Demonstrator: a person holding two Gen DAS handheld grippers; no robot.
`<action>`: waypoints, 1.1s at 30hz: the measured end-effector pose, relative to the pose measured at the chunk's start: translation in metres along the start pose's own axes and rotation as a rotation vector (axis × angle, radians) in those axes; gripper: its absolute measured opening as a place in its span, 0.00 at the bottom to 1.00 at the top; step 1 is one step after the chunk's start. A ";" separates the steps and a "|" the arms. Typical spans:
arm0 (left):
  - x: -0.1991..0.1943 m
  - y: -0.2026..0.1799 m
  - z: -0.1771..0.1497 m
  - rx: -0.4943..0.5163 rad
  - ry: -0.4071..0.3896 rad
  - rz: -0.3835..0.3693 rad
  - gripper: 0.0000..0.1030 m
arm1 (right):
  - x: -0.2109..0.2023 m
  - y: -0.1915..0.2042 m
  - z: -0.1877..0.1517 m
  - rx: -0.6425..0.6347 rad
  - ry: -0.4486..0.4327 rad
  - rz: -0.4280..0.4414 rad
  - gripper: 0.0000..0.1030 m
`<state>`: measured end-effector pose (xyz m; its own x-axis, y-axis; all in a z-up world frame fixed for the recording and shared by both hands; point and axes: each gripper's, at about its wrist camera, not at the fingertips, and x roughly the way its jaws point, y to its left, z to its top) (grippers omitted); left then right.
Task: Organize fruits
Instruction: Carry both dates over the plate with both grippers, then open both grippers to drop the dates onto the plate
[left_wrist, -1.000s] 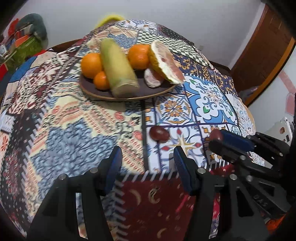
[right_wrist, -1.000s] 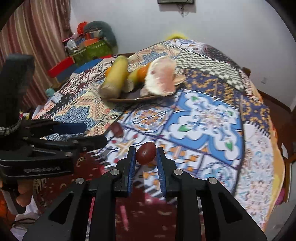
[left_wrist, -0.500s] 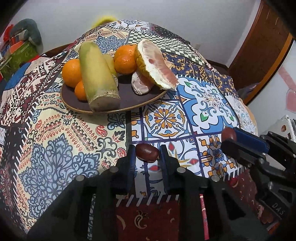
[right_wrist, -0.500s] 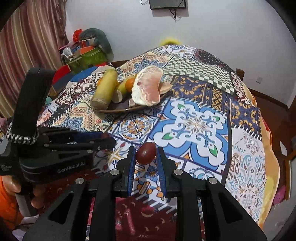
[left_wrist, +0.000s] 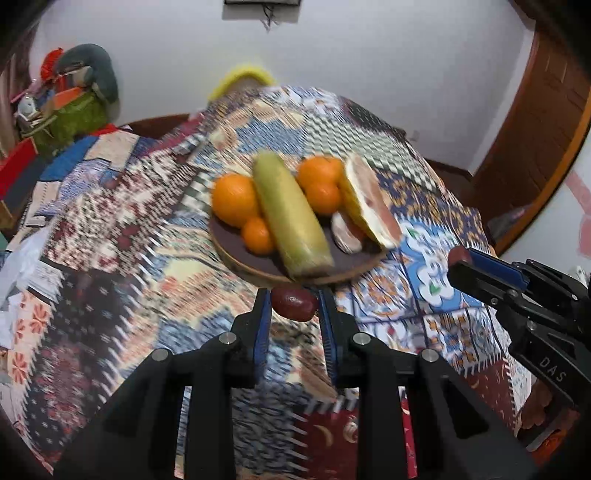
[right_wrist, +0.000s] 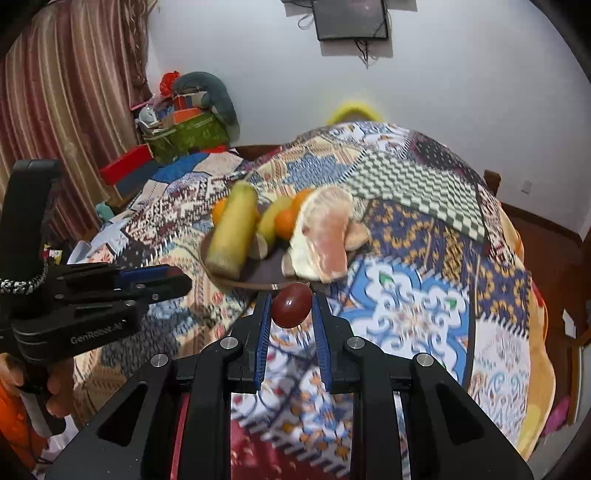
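A brown plate (left_wrist: 258, 266) on the patterned table holds oranges (left_wrist: 233, 199), a long yellow-green fruit (left_wrist: 291, 218) and a peeled pomelo piece (left_wrist: 371, 206). My left gripper (left_wrist: 293, 304) is shut on a dark red jujube (left_wrist: 293, 303), held above the cloth just before the plate's near rim. My right gripper (right_wrist: 291, 304) is shut on a second dark red jujube (right_wrist: 291, 304), also lifted near the plate's (right_wrist: 255, 275) front edge. Each gripper shows in the other's view, the right one (left_wrist: 461, 264) to the right, the left one (right_wrist: 173, 280) to the left.
The round table carries a patchwork cloth (left_wrist: 110, 240). Boxes and a green bag (right_wrist: 188, 133) stand beyond the far left edge, by a striped curtain (right_wrist: 55, 110). A wooden door (left_wrist: 535, 122) is at the right. A screen (right_wrist: 351, 18) hangs on the wall.
My left gripper closed on the jujube that lay on the cloth and lifted it toward the plate. My right gripper rose and moved toward the plate with its jujube.
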<state>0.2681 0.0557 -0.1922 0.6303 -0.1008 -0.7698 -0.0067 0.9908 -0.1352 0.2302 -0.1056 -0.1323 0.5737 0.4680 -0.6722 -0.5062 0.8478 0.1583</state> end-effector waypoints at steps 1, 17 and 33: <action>-0.002 0.003 0.002 -0.002 -0.008 0.006 0.25 | 0.001 0.001 0.003 -0.004 -0.006 0.000 0.20; 0.015 0.022 0.031 -0.001 -0.046 0.034 0.25 | 0.048 0.012 0.033 -0.046 0.010 0.041 0.20; 0.048 0.030 0.032 -0.031 0.022 -0.003 0.25 | 0.083 0.013 0.024 -0.064 0.112 0.056 0.21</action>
<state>0.3233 0.0831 -0.2134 0.6133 -0.1057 -0.7827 -0.0296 0.9872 -0.1565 0.2862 -0.0498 -0.1685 0.4700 0.4802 -0.7406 -0.5774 0.8019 0.1535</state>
